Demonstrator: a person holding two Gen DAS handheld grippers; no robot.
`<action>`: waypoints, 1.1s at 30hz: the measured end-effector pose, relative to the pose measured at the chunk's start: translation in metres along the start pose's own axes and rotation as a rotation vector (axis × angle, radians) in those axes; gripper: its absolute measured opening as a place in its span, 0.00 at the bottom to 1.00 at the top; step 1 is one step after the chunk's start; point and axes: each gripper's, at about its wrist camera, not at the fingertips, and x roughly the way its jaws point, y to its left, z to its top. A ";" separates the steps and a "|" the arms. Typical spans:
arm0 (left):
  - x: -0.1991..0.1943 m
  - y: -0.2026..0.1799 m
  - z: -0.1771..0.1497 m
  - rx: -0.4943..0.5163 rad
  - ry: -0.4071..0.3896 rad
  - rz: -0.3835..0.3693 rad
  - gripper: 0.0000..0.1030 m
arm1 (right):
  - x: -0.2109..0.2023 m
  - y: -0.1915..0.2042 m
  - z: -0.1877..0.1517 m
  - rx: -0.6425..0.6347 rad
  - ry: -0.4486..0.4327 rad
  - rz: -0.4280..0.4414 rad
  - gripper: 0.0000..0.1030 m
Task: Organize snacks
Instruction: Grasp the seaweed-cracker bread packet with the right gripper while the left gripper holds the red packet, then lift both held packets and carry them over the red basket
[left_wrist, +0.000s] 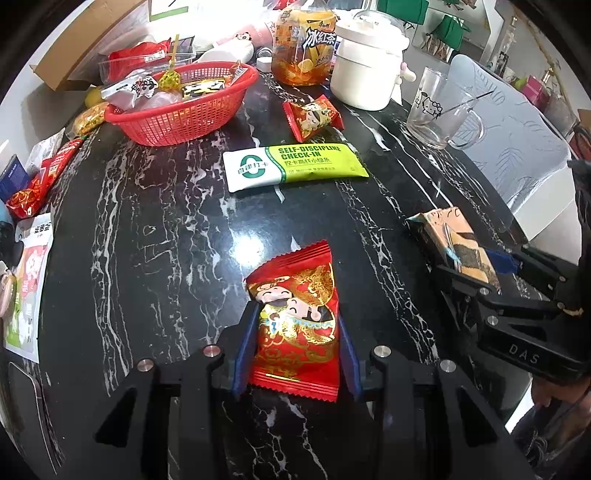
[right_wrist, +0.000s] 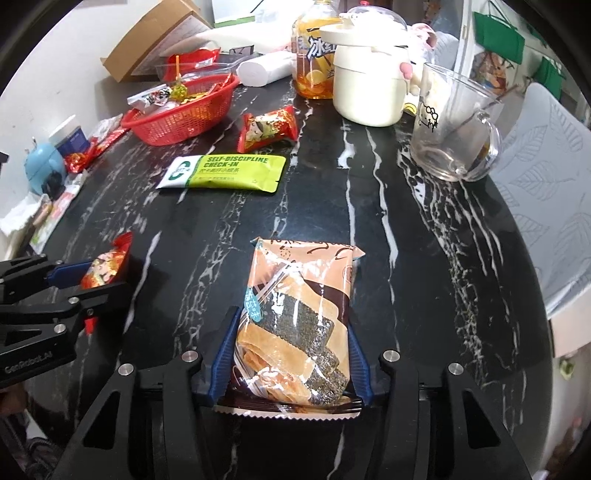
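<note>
My left gripper (left_wrist: 295, 325) is shut on a red snack packet (left_wrist: 291, 288) with a cartoon figure and gold dragons, its blue pads pressing both long sides just above the black marble table (left_wrist: 147, 240). My right gripper (right_wrist: 293, 325) is shut on an orange packet of seaweed rolls (right_wrist: 303, 273), which lies lengthwise between the pads. Each gripper appears in the other view: the right gripper (left_wrist: 476, 266) at the right, the left gripper (right_wrist: 99, 277) at the left. A red mesh basket (left_wrist: 177, 125) with several snacks stands at the back left.
A green and white bar packet (left_wrist: 295, 166) and a second red packet (left_wrist: 314, 116) lie mid-table. Behind them stand an iced-tea bottle (left_wrist: 303, 44), a white pot (left_wrist: 365, 62) and a glass mug (left_wrist: 439, 107). Loose packets crowd the left edge; a chair (right_wrist: 554, 184) is on the right.
</note>
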 end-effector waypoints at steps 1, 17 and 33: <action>-0.001 0.000 0.000 -0.001 -0.003 0.000 0.38 | -0.001 0.000 -0.001 0.005 -0.001 0.010 0.50; -0.031 -0.002 -0.008 -0.034 -0.056 -0.005 0.38 | -0.022 0.022 -0.015 -0.012 -0.033 0.163 0.50; -0.094 0.016 -0.009 -0.096 -0.239 0.070 0.38 | -0.049 0.068 0.007 -0.139 -0.121 0.320 0.50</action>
